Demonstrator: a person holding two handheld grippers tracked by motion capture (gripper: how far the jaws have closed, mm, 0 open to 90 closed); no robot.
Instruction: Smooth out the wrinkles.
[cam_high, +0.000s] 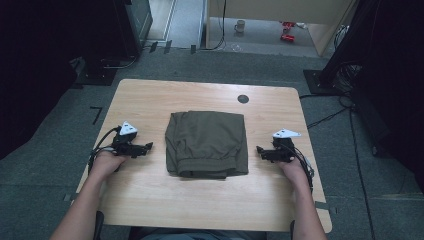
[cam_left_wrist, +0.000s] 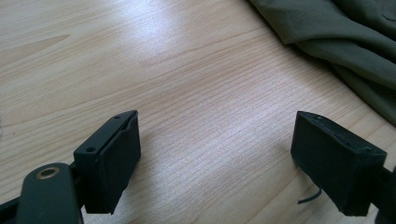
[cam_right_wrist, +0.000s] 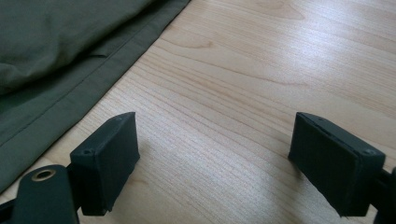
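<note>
High view: folded olive cloth (cam_high: 207, 144), woodgrain table (cam_high: 150, 200)

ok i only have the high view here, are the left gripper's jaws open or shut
Observer: Open. The left gripper has bare wooden table between its jaws.
Operator: and the right one
Observer: The right gripper is open too, over bare wood.
Operator: either one touching the cloth
Observer: No. The folded olive-green garment lies ahead of the right gripper's jaws, apart from them; its hem seam is visible.
</note>
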